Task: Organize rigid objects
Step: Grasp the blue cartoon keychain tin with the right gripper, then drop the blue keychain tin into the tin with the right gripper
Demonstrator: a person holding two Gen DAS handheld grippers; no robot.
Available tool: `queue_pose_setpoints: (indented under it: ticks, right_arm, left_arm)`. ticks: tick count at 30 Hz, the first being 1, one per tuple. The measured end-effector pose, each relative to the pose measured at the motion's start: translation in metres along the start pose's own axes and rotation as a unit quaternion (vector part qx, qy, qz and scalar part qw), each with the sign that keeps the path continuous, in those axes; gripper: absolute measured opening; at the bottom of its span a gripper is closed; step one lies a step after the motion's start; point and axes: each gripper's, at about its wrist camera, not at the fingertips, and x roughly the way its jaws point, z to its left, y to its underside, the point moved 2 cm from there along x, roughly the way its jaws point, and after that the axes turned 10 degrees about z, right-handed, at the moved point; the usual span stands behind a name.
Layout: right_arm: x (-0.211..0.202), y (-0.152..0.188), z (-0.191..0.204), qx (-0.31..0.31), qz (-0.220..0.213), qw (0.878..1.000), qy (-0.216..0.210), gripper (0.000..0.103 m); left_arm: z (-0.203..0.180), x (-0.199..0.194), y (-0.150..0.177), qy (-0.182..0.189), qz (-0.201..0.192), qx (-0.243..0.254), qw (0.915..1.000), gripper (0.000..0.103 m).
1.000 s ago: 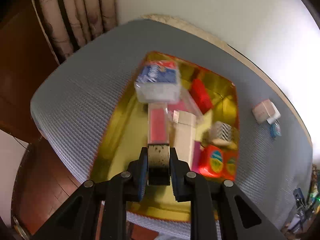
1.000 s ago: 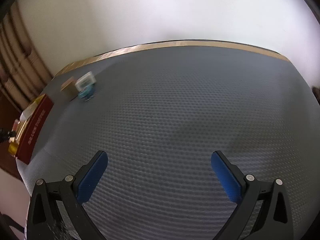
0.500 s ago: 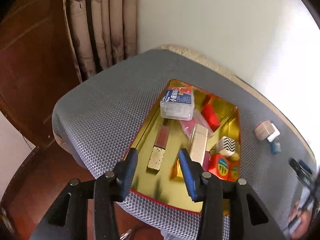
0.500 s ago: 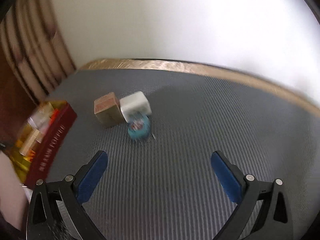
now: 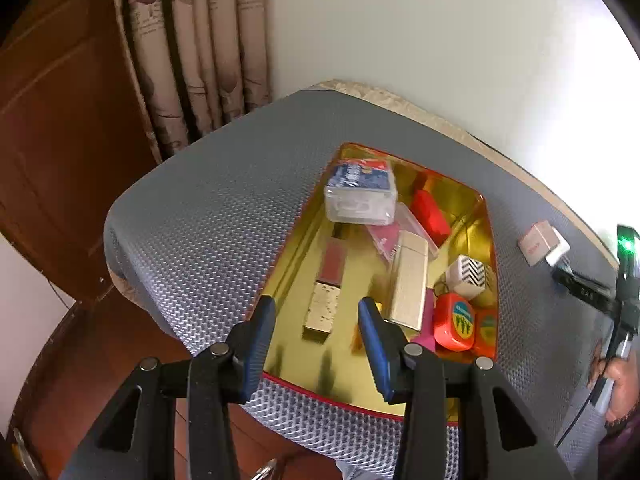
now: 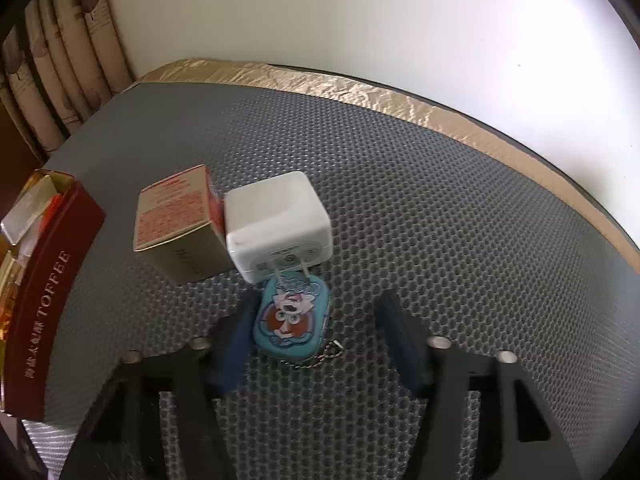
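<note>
- Left wrist: my left gripper (image 5: 318,334) hangs over the near end of the toffee tin (image 5: 298,240) with its fingers part open and nothing between them. The gold-capped lipstick (image 5: 326,292) lies flat on the tin's gold floor. Nothing to do here but stay clear.
- Right wrist: my right gripper (image 6: 320,344) has just been closing, and the blue cartoon keychain (image 6: 292,320) sits between the fingers on the grey counter (image 6: 440,220), pads apparently not pressing yet. The white charger (image 6: 276,226) touches its far end, with a tan box (image 6: 180,220) beside it. I'd squeeze the keychain's long sides and lift straight up, so the prongs don't snag.
</note>
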Motion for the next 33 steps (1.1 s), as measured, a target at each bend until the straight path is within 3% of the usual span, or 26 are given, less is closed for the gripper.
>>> queue_pose_setpoints:
  ticks: [6,10,13,19,25,29,30,33]
  right_arm:
    - [-0.043,0.038,0.011,0.018,0.0,0.996,-0.082,0.028]
    - [-0.09,0.037,0.072,-0.03,-0.023,0.987,-0.154,0.028]
    - [-0.102,0.017,0.131,-0.082,-0.031,0.98,-0.176,0.028]
    - [-0.062,-0.026,0.204,-0.116,-0.019,0.983,-0.143,0.028]
    - [-0.026,-0.041,0.211,-0.11,-0.002,0.989,-0.099,0.029]
    - [-0.024,-0.048,0.212,-0.103,-0.012,0.99,-0.1,0.031]
    - [-0.024,-0.048,0.211,-0.099,-0.012,0.99,-0.101,0.033]
    - [-0.042,-0.045,0.199,-0.074,-0.034,0.987,-0.14,0.055]
  left_arm:
    - [0.026,-0.019,0.008,-0.01,-0.007,-0.025,0.9996,0.044]
    - [0.04,-0.018,0.02,-0.018,0.006,-0.028,0.9994,0.044]
    - [0.046,-0.016,0.02,-0.009,0.017,-0.038,0.9991,0.044]
    - [0.046,-0.022,0.023,-0.042,-0.018,-0.028,0.9986,0.044]
    - [0.047,-0.011,0.023,-0.036,-0.001,-0.016,0.9992,0.044]
    - [0.05,-0.006,0.021,-0.026,0.008,-0.023,0.9993,0.044]
    - [0.05,-0.005,0.021,-0.027,0.008,-0.024,0.9993,0.044]
    - [0.051,-0.003,0.021,-0.029,0.01,-0.025,0.9992,0.044]
